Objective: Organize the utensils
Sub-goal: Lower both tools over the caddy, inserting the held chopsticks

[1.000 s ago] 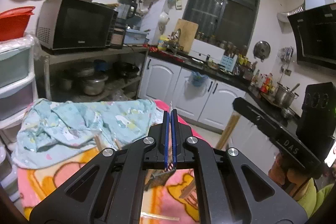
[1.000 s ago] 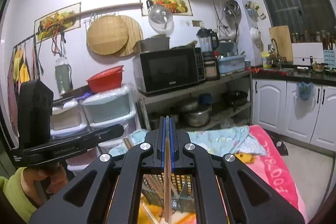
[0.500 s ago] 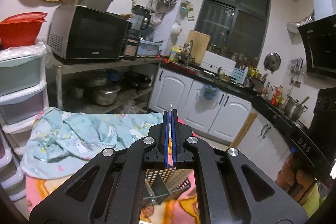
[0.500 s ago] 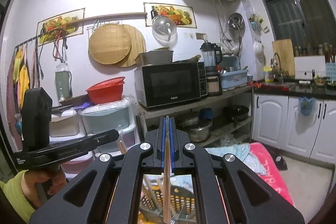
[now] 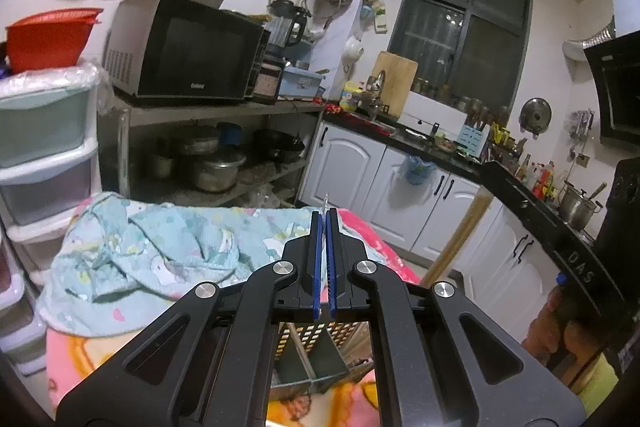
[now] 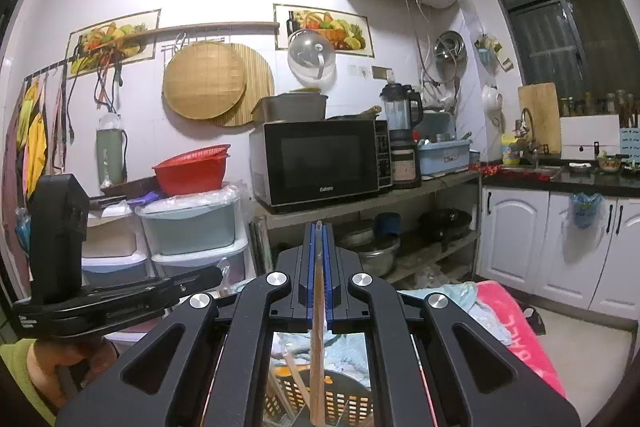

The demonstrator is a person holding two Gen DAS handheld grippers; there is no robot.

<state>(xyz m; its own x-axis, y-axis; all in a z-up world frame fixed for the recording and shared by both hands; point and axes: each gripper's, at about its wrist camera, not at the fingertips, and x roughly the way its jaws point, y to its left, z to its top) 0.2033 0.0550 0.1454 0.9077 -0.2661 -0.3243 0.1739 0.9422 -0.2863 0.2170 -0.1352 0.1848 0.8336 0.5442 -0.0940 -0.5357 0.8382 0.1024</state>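
My left gripper [image 5: 325, 217] is shut on a thin metal utensil; only its silver tip [image 5: 327, 202] pokes past the blue pads, and I cannot tell what kind it is. A dark perforated utensil basket [image 5: 316, 337] with dividers stands below it on the blanket. My right gripper [image 6: 318, 227] is shut on a flat wooden utensil [image 6: 317, 339] that hangs down into the basket [image 6: 344, 397], beside other wooden sticks. In the left wrist view the right gripper [image 5: 490, 173] comes in from the right with the wooden utensil [image 5: 460, 239] hanging under it. The left gripper [image 6: 214, 274] shows at the left of the right wrist view.
A pink cartoon blanket [image 5: 72, 359] with a crumpled light-blue cloth [image 5: 160, 251] covers the surface. Behind stand plastic drawers [image 5: 44, 147], a shelf with a microwave [image 5: 188, 55] and pots, and white cabinets [image 5: 360, 167]. A hand in a yellow-green sleeve [image 6: 24, 371] holds the left gripper.
The left wrist view has shifted across the blanket, and the basket now sits beneath the left gripper. The right gripper with the wooden utensil has moved sideways over the basket. Both stay shut.
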